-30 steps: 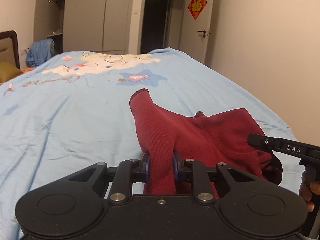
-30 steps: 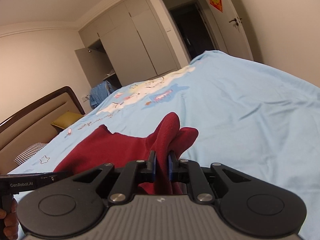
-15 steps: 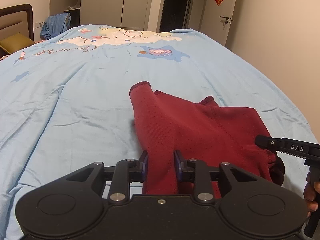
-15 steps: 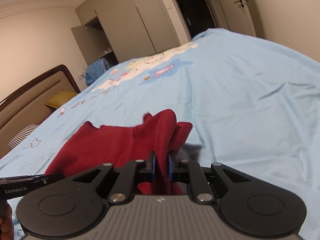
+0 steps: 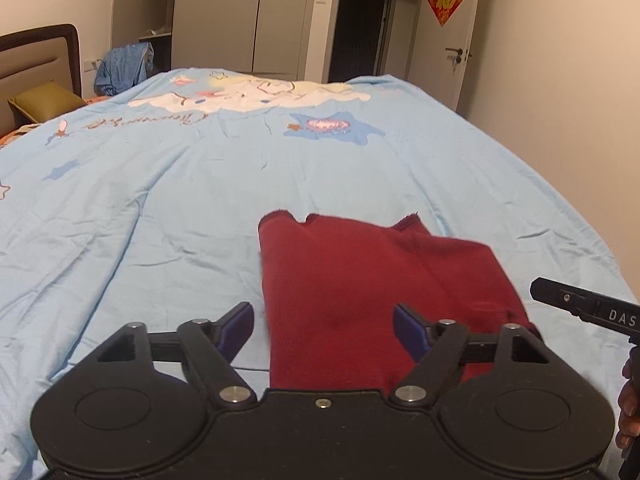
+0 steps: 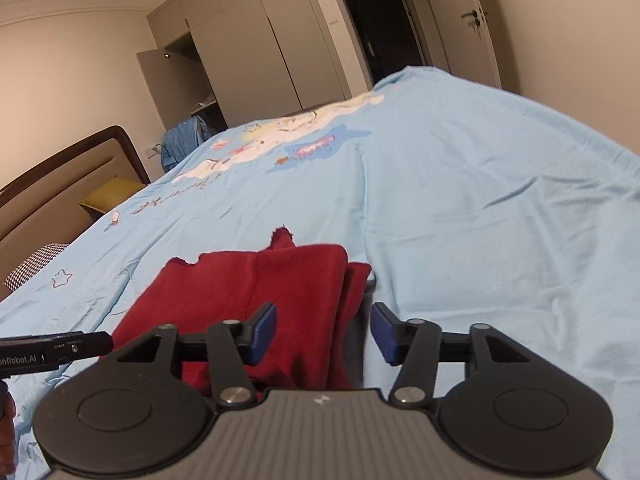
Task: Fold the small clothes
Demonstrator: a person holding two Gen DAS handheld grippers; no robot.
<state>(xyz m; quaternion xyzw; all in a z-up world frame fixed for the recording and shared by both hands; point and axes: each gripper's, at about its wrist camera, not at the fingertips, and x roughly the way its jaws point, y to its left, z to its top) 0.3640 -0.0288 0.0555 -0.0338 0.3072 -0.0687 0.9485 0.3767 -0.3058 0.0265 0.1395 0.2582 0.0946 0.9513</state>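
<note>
A dark red knit garment [image 5: 360,276] lies folded flat on the light blue bedspread [image 5: 160,200]. My left gripper [image 5: 324,330] hovers at its near left edge; its jaws are opening, wide apart, and the blue pads [image 5: 240,326] press on nothing though cloth lies between them. In the right wrist view the same garment [image 6: 256,280] lies flat, and my right gripper [image 6: 324,334] stands over its near right edge, jaws opening, pads [image 6: 386,338] clear of the cloth. Each view shows the other gripper's body at its side edge.
The bedspread [image 6: 480,200] has a cartoon print toward the far side. A headboard [image 6: 60,176] and yellow pillow [image 5: 44,98] are at the left. Blue clothing [image 5: 124,66] hangs by the wardrobe [image 5: 260,16]. A door [image 5: 448,40] is at the far right.
Both grippers let go of the red garment: their jaws went from pinching its raised edges to wide apart. The cloth dropped and now lies flat on the bed.
</note>
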